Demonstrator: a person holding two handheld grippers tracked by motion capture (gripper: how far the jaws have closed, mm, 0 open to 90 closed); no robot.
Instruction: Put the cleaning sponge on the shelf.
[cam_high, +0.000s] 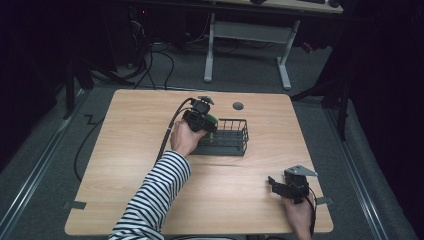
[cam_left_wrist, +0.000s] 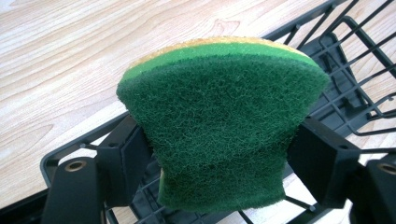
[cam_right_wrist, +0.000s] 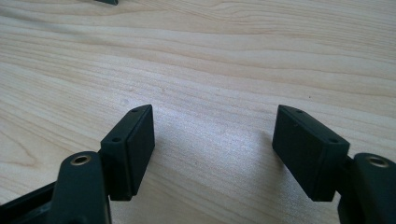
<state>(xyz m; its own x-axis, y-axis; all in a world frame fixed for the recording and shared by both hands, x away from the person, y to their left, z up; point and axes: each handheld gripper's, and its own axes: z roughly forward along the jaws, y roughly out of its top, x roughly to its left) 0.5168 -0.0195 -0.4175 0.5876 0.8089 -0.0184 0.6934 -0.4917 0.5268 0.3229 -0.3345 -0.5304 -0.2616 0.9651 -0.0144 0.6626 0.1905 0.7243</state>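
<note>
Sponge (cam_left_wrist: 219, 126) (dark green scouring face toward the camera, yellow layer behind) is sitting squeezed between the fingers (cam_left_wrist: 126, 163) of the left gripper (cam_high: 202, 120), its waist pinched in by both pads. Beneath and beyond those fingers, the black wire basket (cam_high: 235, 137) is resting on the worktop (cam_high: 140, 125). Well apart, the right gripper (cam_right_wrist: 215, 154) is hovering low over bare wood, its fingers (cam_right_wrist: 133, 144) standing spread with nothing between them.

We held our black two-jaw left gripper (cam_high: 210, 123) clamped, striped-sleeved arm (cam_high: 152, 192) extended, while our matching right gripper (cam_right_wrist: 214, 140) rested with jaws apart.
</note>
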